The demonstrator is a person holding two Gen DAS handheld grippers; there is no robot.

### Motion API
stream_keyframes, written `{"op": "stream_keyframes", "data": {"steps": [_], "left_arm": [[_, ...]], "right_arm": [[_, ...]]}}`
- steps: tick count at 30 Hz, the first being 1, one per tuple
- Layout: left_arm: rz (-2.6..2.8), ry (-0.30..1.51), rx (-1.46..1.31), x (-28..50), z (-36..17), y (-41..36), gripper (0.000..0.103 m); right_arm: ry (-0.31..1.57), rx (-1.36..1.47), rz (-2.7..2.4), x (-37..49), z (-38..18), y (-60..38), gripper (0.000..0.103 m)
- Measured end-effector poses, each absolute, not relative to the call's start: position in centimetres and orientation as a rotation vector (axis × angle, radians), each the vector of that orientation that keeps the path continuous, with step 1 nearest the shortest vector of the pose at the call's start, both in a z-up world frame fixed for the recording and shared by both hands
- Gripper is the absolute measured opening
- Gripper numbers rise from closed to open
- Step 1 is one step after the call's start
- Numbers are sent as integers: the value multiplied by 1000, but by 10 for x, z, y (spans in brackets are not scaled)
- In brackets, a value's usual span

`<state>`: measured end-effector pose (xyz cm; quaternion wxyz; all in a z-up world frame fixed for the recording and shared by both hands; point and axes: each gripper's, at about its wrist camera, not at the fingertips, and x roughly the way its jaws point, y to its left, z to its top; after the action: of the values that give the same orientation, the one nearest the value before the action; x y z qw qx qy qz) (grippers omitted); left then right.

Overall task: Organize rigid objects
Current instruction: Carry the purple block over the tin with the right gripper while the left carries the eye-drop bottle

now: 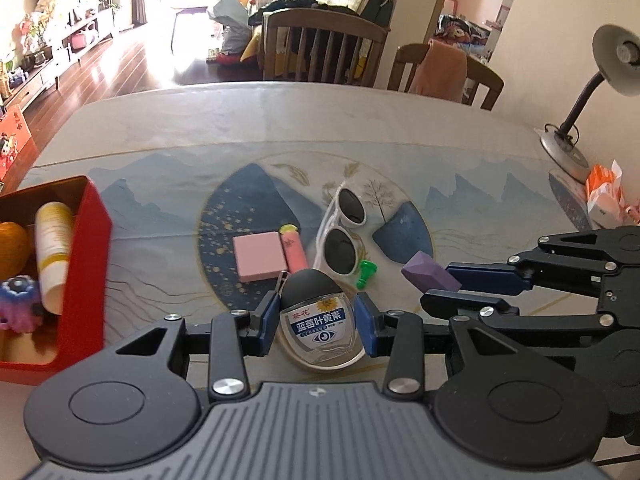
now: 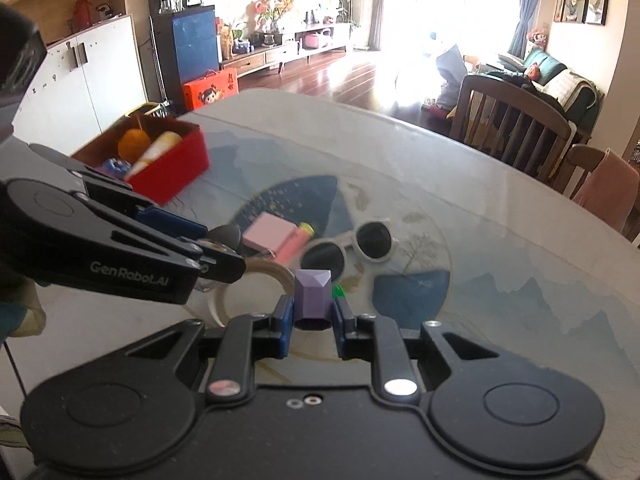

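Observation:
My left gripper (image 1: 317,304) is shut on a small clear bottle (image 1: 318,320) with a black cap and a blue-and-white label, held just above the table. My right gripper (image 2: 313,312) is shut on a purple faceted block (image 2: 313,294), also off the table. In the left wrist view the right gripper (image 1: 438,286) comes in from the right with the purple block (image 1: 428,274). In the right wrist view the left gripper (image 2: 224,256) reaches in from the left, the bottle's black cap (image 2: 225,235) showing at its tips.
On the patterned table (image 1: 280,120) lie a pink notepad (image 1: 260,256), a pink lighter (image 1: 294,254), white sunglasses (image 1: 340,232), a green pin (image 1: 366,274) and a pale tape ring (image 2: 276,274). A red box (image 1: 86,256) at the left holds an orange, a tube and a purple toy. A desk lamp (image 1: 576,112) stands far right.

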<state>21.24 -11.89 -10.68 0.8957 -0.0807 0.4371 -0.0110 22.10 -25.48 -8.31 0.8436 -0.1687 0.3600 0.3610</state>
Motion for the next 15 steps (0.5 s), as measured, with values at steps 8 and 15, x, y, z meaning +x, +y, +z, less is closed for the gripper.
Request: {"op": "stream_keyframes", "data": {"steps": [8,15], "left_arm": [[-1,871,-190,184,-87,-76,40],[47,851,-208,159,-78,-23,40]], "right_arm": [[709,-348,803,197,-53,-217,20],[683,-357,842,180,-42,-168,20]]}}
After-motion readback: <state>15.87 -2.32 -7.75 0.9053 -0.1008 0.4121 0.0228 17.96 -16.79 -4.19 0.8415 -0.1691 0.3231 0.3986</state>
